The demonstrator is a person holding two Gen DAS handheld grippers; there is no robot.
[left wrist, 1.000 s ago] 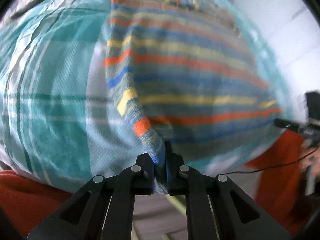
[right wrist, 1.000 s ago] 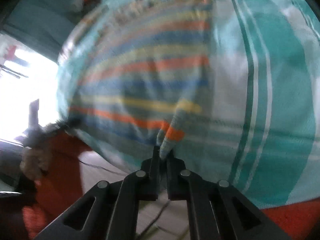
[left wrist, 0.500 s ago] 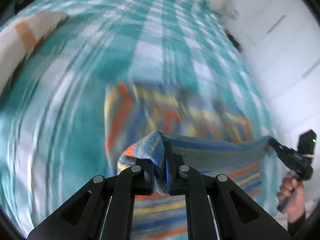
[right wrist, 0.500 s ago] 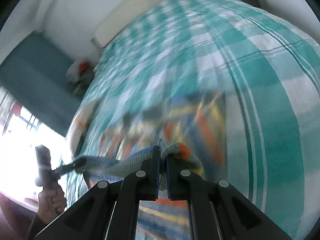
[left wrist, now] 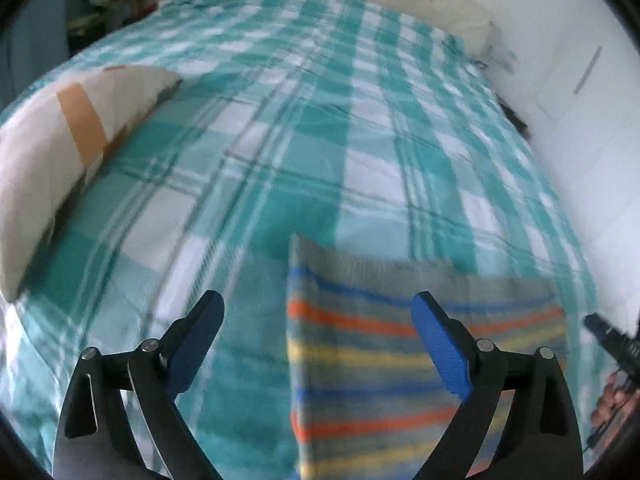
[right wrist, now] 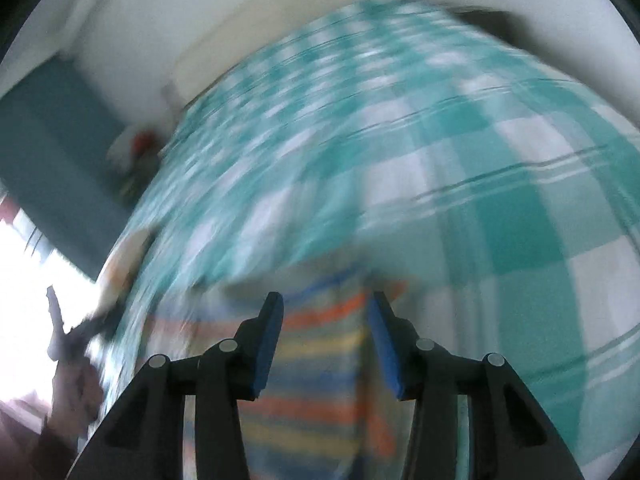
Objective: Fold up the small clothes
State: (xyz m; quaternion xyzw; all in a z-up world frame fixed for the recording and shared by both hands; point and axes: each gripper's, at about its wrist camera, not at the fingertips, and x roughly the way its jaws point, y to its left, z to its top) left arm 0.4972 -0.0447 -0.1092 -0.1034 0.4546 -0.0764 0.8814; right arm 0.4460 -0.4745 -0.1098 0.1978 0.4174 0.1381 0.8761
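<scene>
From the left wrist camera we see our left gripper (left wrist: pixel 316 308) with its jaws opening, already spread wide, and nothing pinched between the blue pads (left wrist: pixel 438 344). The striped garment (left wrist: pixel 400 360) lies flat on the teal checked bedspread (left wrist: pixel 280 152), just ahead of and below the right-hand finger; its left edge runs down the middle of the gap between the fingers, and neither pad presses on it. A cream and orange pillow (left wrist: pixel 60 152) lies far off to the gripper's left. At the right edge our other gripper (left wrist: pixel 612 340) shows, held in a hand (left wrist: pixel 610 400).

The right wrist camera is blurred. Our right gripper (right wrist: pixel 326 312) has its jaws opening, partly apart, with no cloth caught between the pads. The striped garment (right wrist: pixel 320 364) lies on the bedspread (right wrist: pixel 500 208) directly beneath and ahead of the fingers. The left gripper (right wrist: pixel 74 330) appears as a dark shape to the far left.
</scene>
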